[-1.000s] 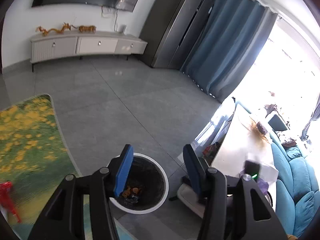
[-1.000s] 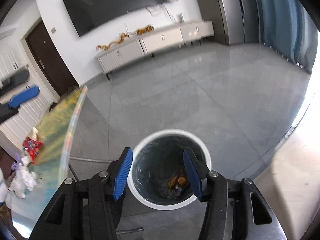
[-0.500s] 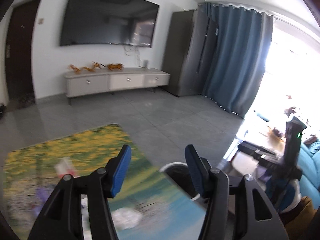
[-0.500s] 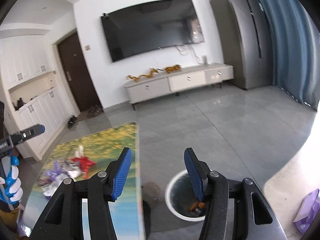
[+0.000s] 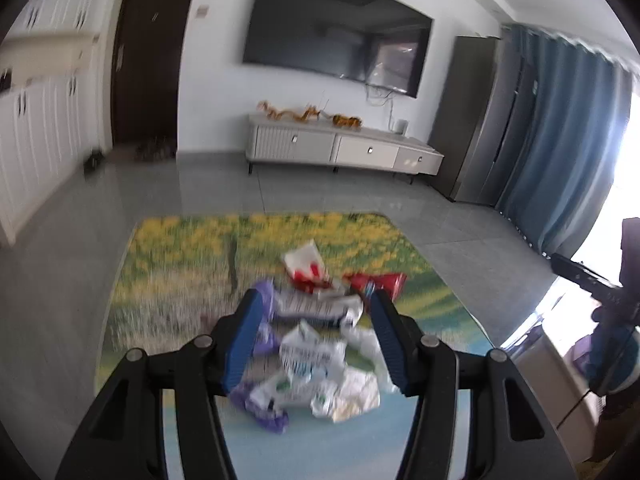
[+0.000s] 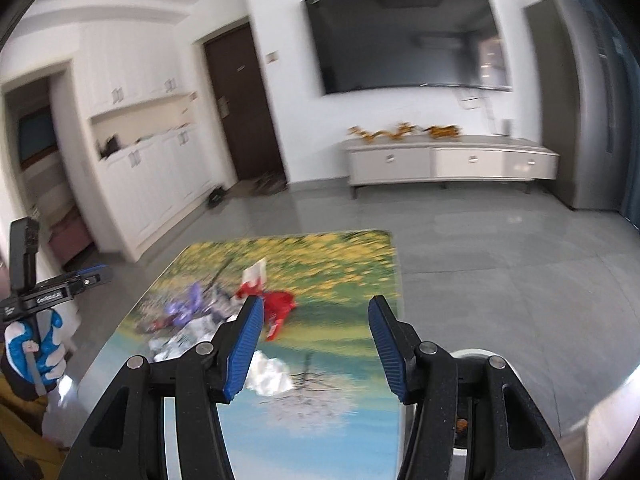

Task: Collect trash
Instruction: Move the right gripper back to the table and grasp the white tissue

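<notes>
Both grippers are aimed at the table [image 5: 168, 420], so by my reckoning this is the reach for the next piece of trash, with nothing yet picked up. The left gripper [image 5: 314, 336] hangs over the wrapper pile [image 5: 316, 356] in the middle of the table, jaws spread wide and empty, straddling the white and purple packets. The right gripper [image 6: 316, 340] hovers nearer the table's right edge, jaws likewise spread and holding nothing; the red wrapper [image 6: 280, 304] lies just left of its left finger.

The next move, I'd judge, calls for lowering one gripper onto a single wrapper and closing gently. These crinkly packets are light, overlapping and likely to slide.

The bin [image 6: 476, 356] stands on the floor just off the table's right edge. Only a sliver of its white rim shows, so I can't tell what's inside.
</notes>
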A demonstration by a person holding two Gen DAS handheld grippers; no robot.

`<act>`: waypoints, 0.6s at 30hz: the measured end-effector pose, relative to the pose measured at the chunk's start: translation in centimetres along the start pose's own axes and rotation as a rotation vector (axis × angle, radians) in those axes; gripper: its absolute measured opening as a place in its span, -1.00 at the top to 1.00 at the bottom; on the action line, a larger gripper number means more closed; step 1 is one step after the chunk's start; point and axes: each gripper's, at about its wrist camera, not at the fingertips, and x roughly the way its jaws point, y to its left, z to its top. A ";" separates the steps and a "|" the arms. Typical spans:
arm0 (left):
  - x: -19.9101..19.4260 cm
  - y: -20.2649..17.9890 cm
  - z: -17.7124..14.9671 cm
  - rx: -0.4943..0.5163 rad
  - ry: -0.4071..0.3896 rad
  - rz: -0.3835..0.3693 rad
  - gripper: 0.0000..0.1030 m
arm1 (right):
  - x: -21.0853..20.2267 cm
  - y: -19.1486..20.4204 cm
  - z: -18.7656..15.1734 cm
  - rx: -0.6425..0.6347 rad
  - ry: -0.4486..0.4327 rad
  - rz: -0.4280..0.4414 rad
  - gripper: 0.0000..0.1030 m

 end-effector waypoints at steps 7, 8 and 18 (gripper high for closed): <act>2.0 -1.4 -4.8 -0.013 0.119 -0.095 -0.03 | 5.2 2.5 -2.0 -0.089 0.127 0.121 -0.01; 2.6 -1.6 -5.5 -0.027 0.148 -0.115 -0.03 | 6.0 2.6 -2.4 -0.098 0.149 0.137 -0.01; 7.7 -1.1 -10.4 -0.178 0.326 -0.138 -0.03 | 12.7 3.8 -5.9 -0.186 0.318 0.232 -0.01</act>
